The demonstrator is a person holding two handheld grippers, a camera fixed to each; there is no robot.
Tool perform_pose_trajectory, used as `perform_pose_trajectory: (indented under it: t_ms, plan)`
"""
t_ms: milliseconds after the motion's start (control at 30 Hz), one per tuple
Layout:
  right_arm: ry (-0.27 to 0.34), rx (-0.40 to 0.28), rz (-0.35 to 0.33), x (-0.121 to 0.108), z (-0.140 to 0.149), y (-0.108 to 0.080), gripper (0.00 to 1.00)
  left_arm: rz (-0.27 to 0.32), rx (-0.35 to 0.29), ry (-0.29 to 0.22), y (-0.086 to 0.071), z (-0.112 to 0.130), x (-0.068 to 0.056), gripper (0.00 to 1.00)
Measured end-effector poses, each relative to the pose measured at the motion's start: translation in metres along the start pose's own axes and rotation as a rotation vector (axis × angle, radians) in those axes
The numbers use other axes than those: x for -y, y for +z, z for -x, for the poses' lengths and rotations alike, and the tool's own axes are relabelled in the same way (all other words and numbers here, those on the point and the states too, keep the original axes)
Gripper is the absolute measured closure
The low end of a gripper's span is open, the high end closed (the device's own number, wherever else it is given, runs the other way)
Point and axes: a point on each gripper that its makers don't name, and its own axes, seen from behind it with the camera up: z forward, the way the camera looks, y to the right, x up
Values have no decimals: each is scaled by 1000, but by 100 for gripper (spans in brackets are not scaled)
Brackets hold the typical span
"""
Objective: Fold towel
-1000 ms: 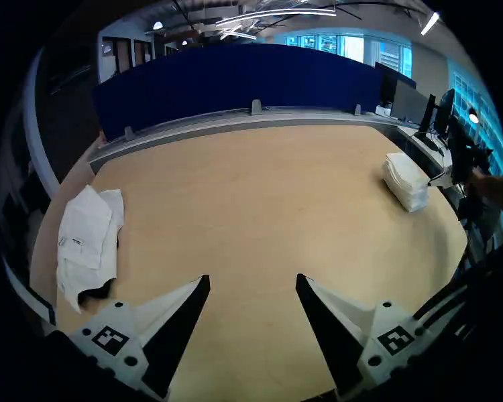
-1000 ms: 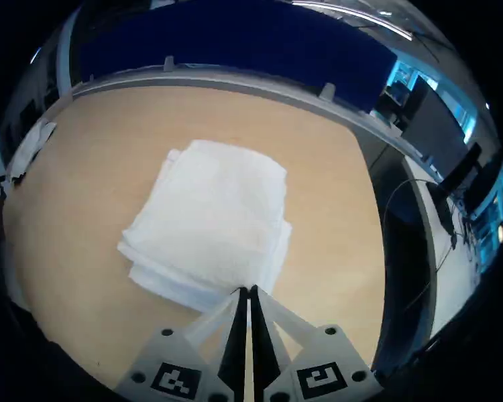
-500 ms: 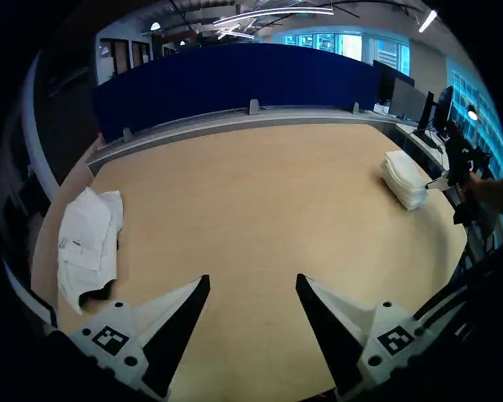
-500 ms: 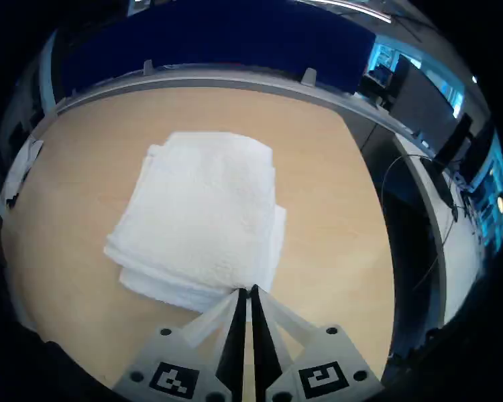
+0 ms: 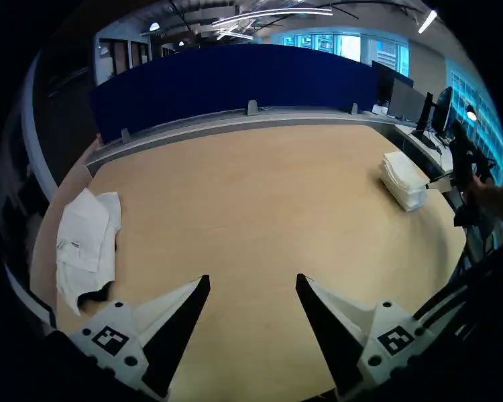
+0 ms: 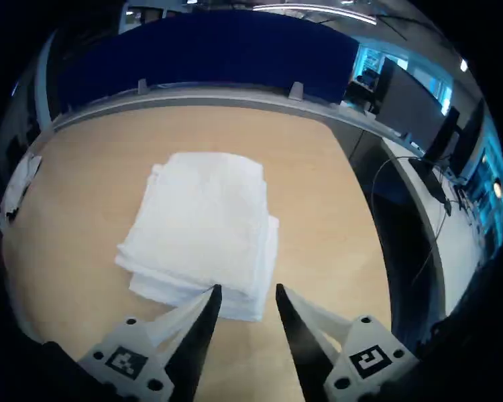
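So the right gripper (image 6: 246,298) is hanging partly open right at the near edge of the folded towel stack (image 6: 201,221) — gripping nothing. The left gripper (image 5: 251,285) is hovering wide open over the table (image 5: 251,194), empty — loose towel (image 5: 84,241) lying off to its left.

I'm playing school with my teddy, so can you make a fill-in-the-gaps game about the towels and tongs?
1. The folded towel stack is coloured ____.
2. The right tongs are ____, not shut.
3. The divider behind the table is dark ____.
4. The left tongs are ____ too.
Missing words: white; open; blue; open.
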Motion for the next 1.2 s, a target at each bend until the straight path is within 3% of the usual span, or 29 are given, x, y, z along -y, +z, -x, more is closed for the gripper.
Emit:
perform_pose_trajectory:
  t_ms: [200, 333, 767, 1200]
  plan:
    - [51, -28, -56, 20, -11, 0, 10, 0, -3, -1, 0, -1, -1, 5]
    - [61, -53, -76, 34, -23, 1, 5, -1, -4, -2, 0, -1, -1, 5]
    - [44, -51, -115, 66, -30, 18, 4, -13, -2, -9, -3, 2, 3, 5]
    - [14, -11, -94, 57, -4, 33, 3, -18, 1, -14, -1, 2, 4, 5]
